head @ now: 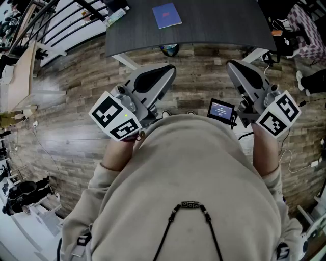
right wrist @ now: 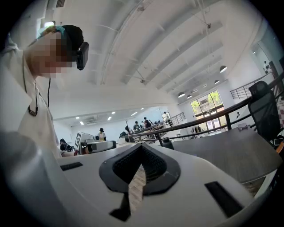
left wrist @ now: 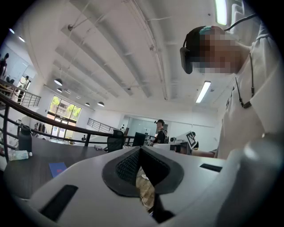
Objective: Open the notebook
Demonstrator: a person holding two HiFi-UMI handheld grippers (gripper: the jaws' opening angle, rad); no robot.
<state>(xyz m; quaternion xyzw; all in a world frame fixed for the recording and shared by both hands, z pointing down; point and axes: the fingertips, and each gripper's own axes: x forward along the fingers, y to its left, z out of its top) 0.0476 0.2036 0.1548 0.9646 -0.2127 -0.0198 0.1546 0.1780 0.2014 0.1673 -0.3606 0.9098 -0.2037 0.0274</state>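
You are holding the left hand-held gripper [head: 168,71] and the right hand-held gripper [head: 233,66] close in front of your chest, over the wooden floor [head: 66,117], each with its jaws pressed together on nothing. The blue notebook [head: 166,15] is lying closed on the dark desk [head: 219,25] ahead of you, well apart from both, with a plastic bottle [head: 116,16] lying near the desk's left corner.

Matt table [head: 214,25], matt paper notebook [head: 166,15], wood-grain floor [head: 76,132], cloth sweatshirt [head: 193,173].
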